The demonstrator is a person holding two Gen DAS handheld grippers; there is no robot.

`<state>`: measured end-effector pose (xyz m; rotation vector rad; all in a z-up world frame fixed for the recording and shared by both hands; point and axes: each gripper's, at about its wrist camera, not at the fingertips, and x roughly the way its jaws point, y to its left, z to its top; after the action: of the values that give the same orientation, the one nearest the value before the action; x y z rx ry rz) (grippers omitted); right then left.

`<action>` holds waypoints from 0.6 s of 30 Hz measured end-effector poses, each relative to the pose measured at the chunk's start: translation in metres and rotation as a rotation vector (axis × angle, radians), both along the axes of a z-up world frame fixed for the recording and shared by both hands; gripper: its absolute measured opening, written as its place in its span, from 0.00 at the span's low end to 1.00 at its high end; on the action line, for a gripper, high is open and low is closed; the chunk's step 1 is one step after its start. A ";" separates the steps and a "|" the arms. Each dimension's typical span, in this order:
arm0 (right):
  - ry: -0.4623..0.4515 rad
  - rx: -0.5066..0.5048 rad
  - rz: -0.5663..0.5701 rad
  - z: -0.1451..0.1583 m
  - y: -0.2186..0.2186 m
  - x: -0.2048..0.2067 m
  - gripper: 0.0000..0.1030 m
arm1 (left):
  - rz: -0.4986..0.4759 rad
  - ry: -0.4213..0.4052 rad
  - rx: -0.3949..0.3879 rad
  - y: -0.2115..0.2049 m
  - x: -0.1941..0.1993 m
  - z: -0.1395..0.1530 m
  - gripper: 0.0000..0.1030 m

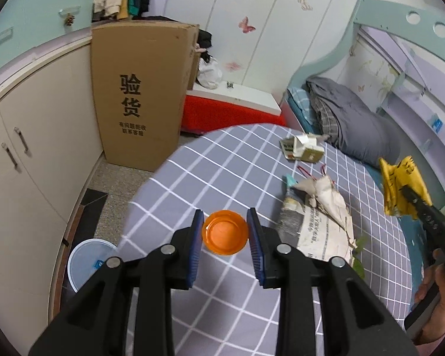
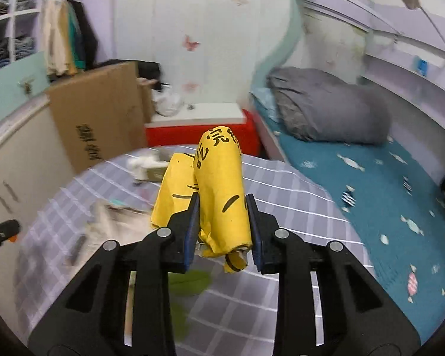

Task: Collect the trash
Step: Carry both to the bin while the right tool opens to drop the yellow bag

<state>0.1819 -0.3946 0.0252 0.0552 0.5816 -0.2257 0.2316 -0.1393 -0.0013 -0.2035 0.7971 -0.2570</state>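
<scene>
A small bedroom is framing a checked bench (image 1: pixel 222 178) strewn with paper scraps. The right gripper (image 2: pixel 221 225) is pinching a crumpled yellow wrapper (image 2: pixel 219 190) in the air, its long axis pointing up and away from the fingers; it looks light and soft, best squeezed mid-body. The left gripper (image 1: pixel 225 234) is bracketing an orange cap (image 1: pixel 225 233), seemingly stiff and slippery, jaws touching its rim.
</scene>
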 end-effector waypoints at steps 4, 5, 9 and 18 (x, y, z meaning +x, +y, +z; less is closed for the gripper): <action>0.010 0.056 0.152 0.006 0.051 0.009 0.29 | 0.033 -0.011 -0.016 0.026 -0.003 0.005 0.28; 0.018 0.071 0.183 0.005 0.063 0.010 0.29 | 0.045 -0.013 -0.020 0.035 -0.004 0.005 0.28; 0.080 0.138 0.342 -0.007 0.127 0.027 0.29 | 0.090 -0.018 -0.032 0.068 -0.007 0.004 0.28; 0.194 0.168 0.589 -0.045 0.271 0.058 0.29 | 0.229 -0.006 -0.026 0.163 -0.013 -0.014 0.28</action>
<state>0.2399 -0.1233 -0.0197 0.0223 0.7830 0.3942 0.2182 0.0238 -0.0152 -0.3162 0.7574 -0.0523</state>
